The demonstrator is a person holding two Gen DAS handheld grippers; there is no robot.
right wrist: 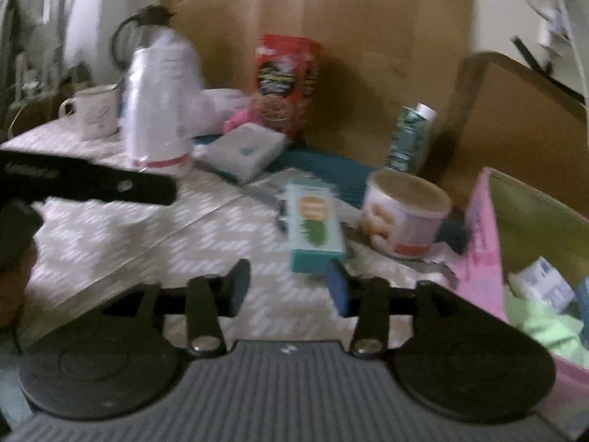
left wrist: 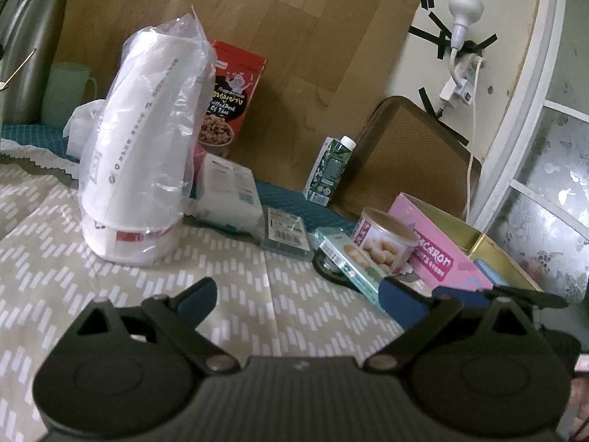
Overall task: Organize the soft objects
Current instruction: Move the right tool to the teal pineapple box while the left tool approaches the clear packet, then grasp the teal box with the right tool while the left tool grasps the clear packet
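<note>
My left gripper point(left wrist: 298, 298) is open and empty above the patterned tablecloth point(left wrist: 221, 305). My right gripper point(right wrist: 289, 285) is open and empty, just in front of a teal box point(right wrist: 314, 228). A white soft tissue pack point(left wrist: 228, 195) lies behind the bagged stack of white cups point(left wrist: 140, 154); it also shows in the right wrist view point(right wrist: 244, 151). A pink soft item point(right wrist: 239, 119) lies behind it. The pink box point(right wrist: 486, 243) at the right holds a green cloth point(right wrist: 545, 328) and a small tissue pack point(right wrist: 545, 287).
A red snack bag point(left wrist: 228, 99), a green carton point(left wrist: 329, 171), a biscuit tin point(left wrist: 383, 241), a teal box point(left wrist: 349, 261) and a dark barcode case point(left wrist: 285, 234) crowd the table's back right. A thermos point(left wrist: 29, 48) and mug point(right wrist: 94, 110) stand at the back left.
</note>
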